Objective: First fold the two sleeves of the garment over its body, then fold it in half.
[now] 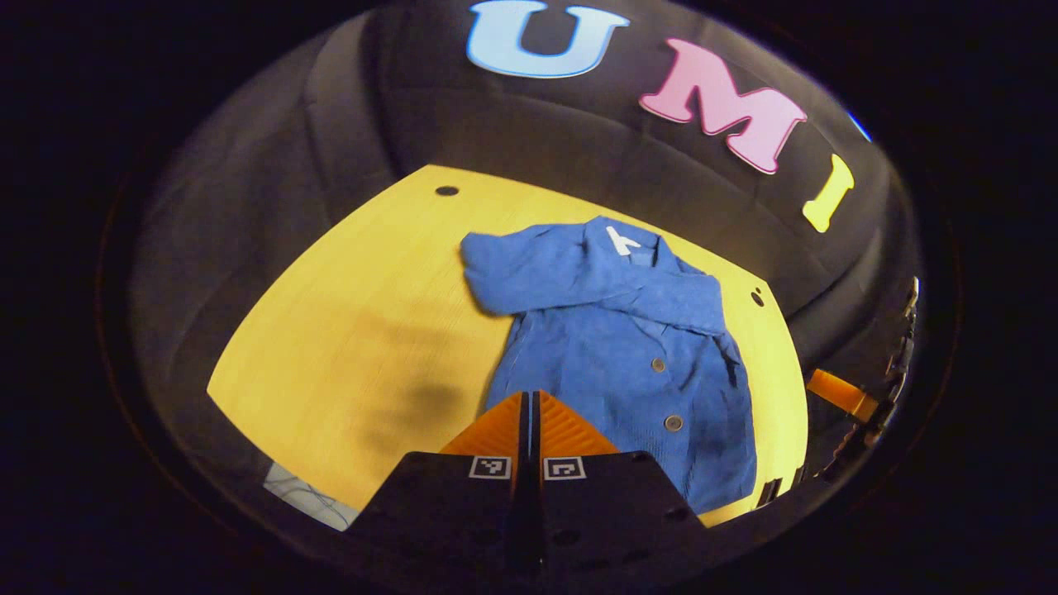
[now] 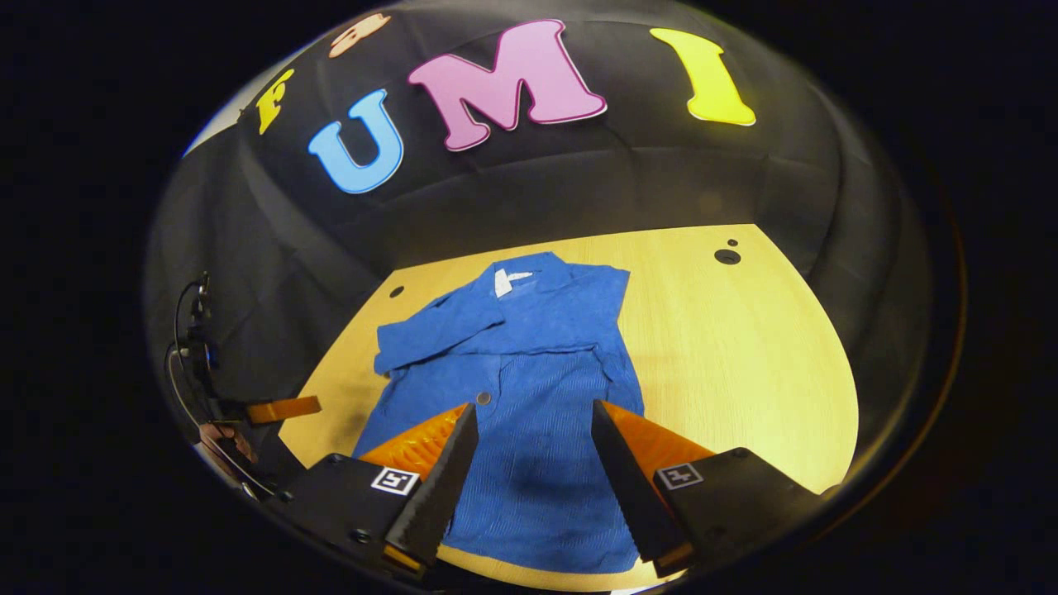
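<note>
Now shirt (image 2: 529, 397) lies collar-far, hem directly under right gripper (image 2: 533, 463), jaws wide; left gripper (image 1: 530, 430) pressed closed, empty, beside hem.

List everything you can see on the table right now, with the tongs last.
shirt: one, blue, buttoned, lying flat mid-table, sleeves folded across its chest
white neck label: one, inside the collar at the far end
buttons: two visible, grey, down the front placket
table: one, yellow wood, small dark holes near the far corners
left tongs: one pair, closed together, above the shirt's near hem
right tongs: one pair, spread open, above the shirt's lower body
</note>
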Motion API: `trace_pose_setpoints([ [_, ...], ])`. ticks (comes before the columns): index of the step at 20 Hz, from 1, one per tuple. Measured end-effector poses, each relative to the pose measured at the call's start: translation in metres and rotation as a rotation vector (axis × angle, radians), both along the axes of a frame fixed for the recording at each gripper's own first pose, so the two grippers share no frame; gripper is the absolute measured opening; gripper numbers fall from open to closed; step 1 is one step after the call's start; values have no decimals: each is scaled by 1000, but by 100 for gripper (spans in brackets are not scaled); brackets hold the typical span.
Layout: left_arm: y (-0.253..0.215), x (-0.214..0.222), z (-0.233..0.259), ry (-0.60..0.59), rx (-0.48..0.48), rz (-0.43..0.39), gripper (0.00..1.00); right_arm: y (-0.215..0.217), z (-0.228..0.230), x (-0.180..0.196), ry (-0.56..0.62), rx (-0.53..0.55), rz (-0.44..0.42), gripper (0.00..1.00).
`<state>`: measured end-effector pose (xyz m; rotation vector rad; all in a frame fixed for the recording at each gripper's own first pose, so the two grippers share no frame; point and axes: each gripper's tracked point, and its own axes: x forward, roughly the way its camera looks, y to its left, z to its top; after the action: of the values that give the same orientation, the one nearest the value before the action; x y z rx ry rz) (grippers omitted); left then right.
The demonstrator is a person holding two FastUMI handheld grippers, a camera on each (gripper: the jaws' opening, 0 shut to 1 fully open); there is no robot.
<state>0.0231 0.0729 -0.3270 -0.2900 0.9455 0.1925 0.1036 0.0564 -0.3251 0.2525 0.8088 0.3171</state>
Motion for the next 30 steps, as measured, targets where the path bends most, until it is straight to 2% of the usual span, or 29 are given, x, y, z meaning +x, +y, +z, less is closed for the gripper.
trace_pose_setpoints([
  [1,-2,-25,-8,54,-52,22,0,0,-6,-11,18,-20,7,85],
  [2,2,-45,-24,102,-62,32,18,-2,-10,-20,33,-43,1,93],
  [3,9,-60,-33,137,-41,23,28,-7,-16,-30,55,-72,-8,89],
  [4,13,-72,-46,166,-18,-3,68,-14,-24,-40,81,-107,-23,96],
  [5,15,-81,-51,191,-3,-32,67,-23,-32,-52,113,-140,-40,96],
  [8,11,-92,-67,247,-12,-59,75,-49,-59,-83,213,-204,-106,96],
  [10,15,-101,-80,312,-18,-45,78,-61,-79,-105,283,-247,-125,96],
  [14,9,-113,-90,376,-16,-78,78,-84,-114,-146,435,-348,-122,97],
  [18,5,-121,-102,425,32,-112,78,-89,-135,-163,516,-349,-130,97],
  [24,5,-124,-109,493,144,-182,78,-85,-153,-164,544,-397,-101,97],
  [25,4,-123,-108,504,146,-185,77,-83,-155,-167,559,-398,-95,92],
  [28,4,-122,-109,514,138,-184,78,-74,-157,-165,560,-374,-72,93],
  [30,4,-123,-109,499,148,-195,78,-74,-158,-165,580,-358,-84,80],
])
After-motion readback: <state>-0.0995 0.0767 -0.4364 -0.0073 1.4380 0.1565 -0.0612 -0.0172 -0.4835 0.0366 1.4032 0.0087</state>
